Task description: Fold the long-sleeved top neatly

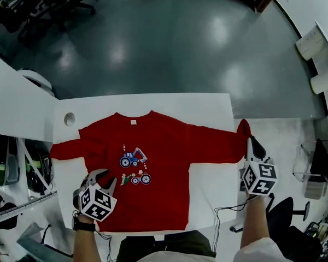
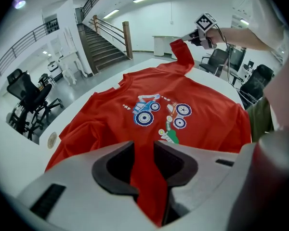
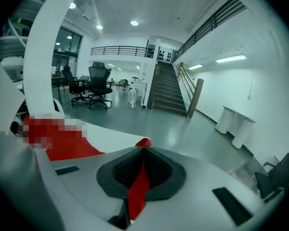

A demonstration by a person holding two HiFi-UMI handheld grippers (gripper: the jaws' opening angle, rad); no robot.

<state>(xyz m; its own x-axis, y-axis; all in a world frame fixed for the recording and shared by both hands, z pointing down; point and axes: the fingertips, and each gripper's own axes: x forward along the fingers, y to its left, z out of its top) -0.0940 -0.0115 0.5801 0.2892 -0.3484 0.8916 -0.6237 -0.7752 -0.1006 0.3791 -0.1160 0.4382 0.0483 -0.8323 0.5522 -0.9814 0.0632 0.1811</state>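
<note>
1. The red long-sleeved top [image 1: 164, 201] lies spread chest-up on the white worktop [image 1: 208, 105], tractor print [image 1: 134, 158] showing. Its far-left sleeve [image 1: 65, 148] lies flat.
2. My left gripper [image 1: 105, 178] sits over the top's lower left side. The head view hides the grip. The left gripper view settles it: the jaws are narrowed onto a raised ridge of red cloth.
3. My right gripper [image 1: 254, 144] is off the worktop's right edge, at the other sleeve's cuff [image 1: 243, 127].
4. The right gripper view shows those jaws pressed together on a thin red strip of that cuff (little else of the top shows there). Only the left gripper view shows the cuff held up above the worktop.
</note>
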